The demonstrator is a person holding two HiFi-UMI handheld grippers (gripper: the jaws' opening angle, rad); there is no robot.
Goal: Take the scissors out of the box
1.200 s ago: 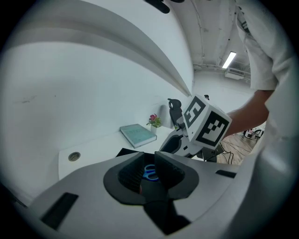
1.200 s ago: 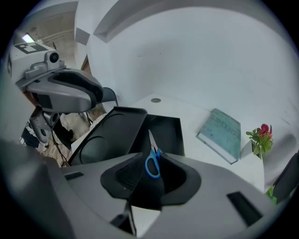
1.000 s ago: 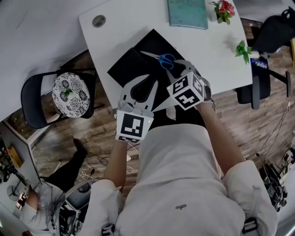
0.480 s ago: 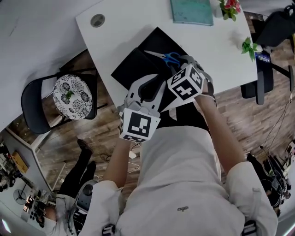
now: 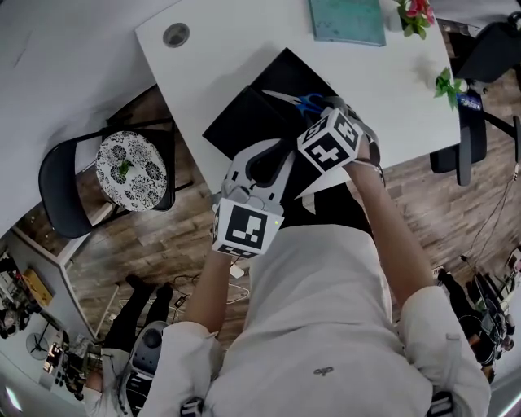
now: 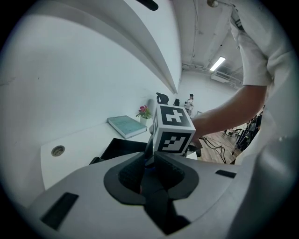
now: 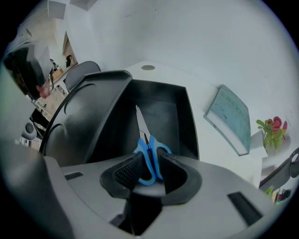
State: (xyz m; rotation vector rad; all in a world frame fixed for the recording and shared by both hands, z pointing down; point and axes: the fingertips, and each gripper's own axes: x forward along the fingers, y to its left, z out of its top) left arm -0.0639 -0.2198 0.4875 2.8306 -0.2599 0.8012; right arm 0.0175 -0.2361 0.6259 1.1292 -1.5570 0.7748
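Observation:
Blue-handled scissors [image 5: 297, 101] lie in an open black box [image 5: 285, 72] on the white table [image 5: 220, 49], blades toward the table's far left. My right gripper [image 5: 327, 114] points steeply down over the handles. In the right gripper view the blue handles [image 7: 148, 156] sit between its black pads [image 7: 126, 172]. The jaws stand wide and are opening slightly, and the scissors still rest on the box floor [image 7: 161, 112]. My left gripper [image 5: 264, 155] hovers at the box's near edge, jaws a little apart with nothing in them [image 6: 148, 161].
The box lid [image 5: 240, 122] lies open to the left. A teal book [image 5: 346, 20], a flower pot [image 5: 417, 12] and a small green plant [image 5: 449, 84] sit at the table's far side. A chair with a patterned cushion [image 5: 130, 167] stands left.
My right gripper has sunk toward the scissors' handles, and its marker cube now covers more of them in the head view. The left gripper has barely moved.

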